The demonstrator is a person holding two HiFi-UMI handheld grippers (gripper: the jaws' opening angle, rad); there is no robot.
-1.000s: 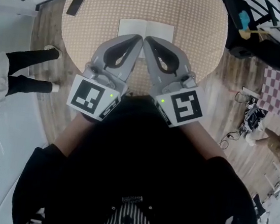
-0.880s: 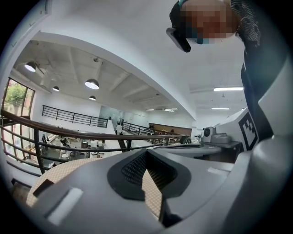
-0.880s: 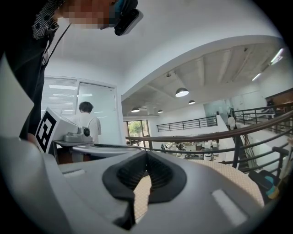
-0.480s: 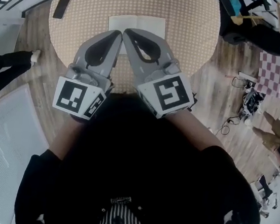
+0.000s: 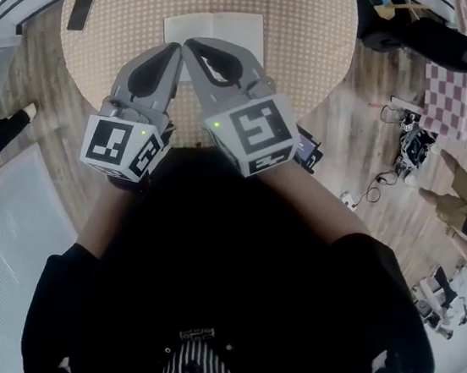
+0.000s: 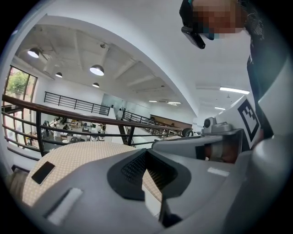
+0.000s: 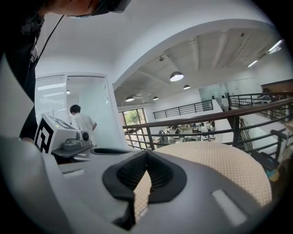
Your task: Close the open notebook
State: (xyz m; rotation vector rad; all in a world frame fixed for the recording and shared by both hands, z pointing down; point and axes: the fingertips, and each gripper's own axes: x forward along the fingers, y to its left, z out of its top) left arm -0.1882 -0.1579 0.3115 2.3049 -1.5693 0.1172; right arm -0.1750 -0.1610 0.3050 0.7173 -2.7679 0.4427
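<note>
The open notebook (image 5: 222,33) lies flat with white pages up on the round table (image 5: 304,37), which has a beige dotted cloth. In the head view my left gripper (image 5: 176,47) and right gripper (image 5: 190,43) point side by side at the notebook's near left part, tips almost touching each other. Both are shut with nothing between the jaws. In the left gripper view the jaws of the left gripper (image 6: 146,151) meet above the cloth. The right gripper (image 7: 146,153) looks the same in its own view. Most of the notebook is hidden behind the jaws in both gripper views.
A black phone (image 5: 83,7) lies on the table's far left, also the phone (image 6: 43,172) in the left gripper view. A black railing (image 7: 206,118) runs beyond the table. A person in white (image 7: 81,119) stands at the left. Bags and cables litter the wooden floor (image 5: 371,114) at the right.
Both grippers stayed shut and sank toward the table together. Their tips went from the notebook's middle to its left half. The person's legs at the left left the view.
</note>
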